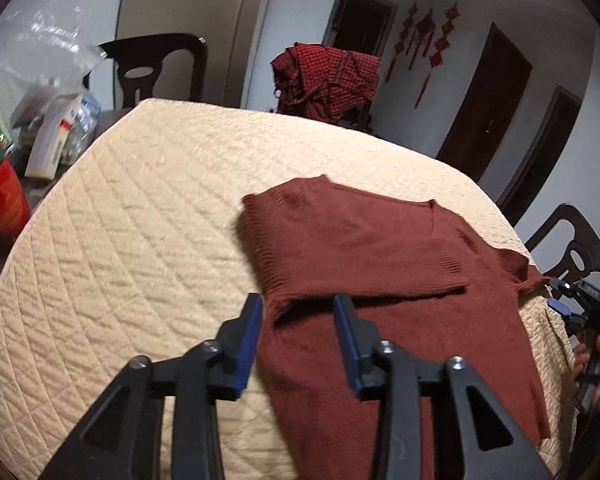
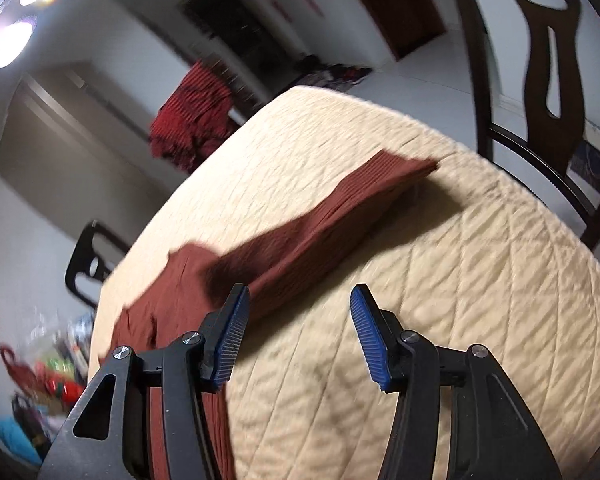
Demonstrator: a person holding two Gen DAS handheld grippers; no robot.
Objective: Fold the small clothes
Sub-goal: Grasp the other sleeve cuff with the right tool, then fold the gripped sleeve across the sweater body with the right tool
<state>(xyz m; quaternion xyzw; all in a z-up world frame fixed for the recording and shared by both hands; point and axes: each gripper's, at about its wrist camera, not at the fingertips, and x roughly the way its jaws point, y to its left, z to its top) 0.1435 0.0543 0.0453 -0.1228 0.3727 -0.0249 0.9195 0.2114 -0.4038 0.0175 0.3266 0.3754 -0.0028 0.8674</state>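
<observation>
A small rust-brown knit sweater (image 1: 364,248) lies flat on the cream quilted table cover (image 1: 132,216), with one sleeve folded across its body. My left gripper (image 1: 298,300) is open and empty, just above the sweater's near left edge by the folded sleeve. My right gripper (image 2: 300,292) is open and empty above the quilt, just right of the sweater's sleeve (image 2: 324,220). The right gripper also shows in the left wrist view (image 1: 576,304) at the table's right edge.
A red checked garment (image 1: 328,80) hangs over a chair beyond the table. Dark wooden chairs (image 1: 160,68) (image 2: 540,72) stand around it. Boxes, bottles and a red container (image 1: 0,196) crowd the left side. The quilt (image 2: 460,280) covers the round table.
</observation>
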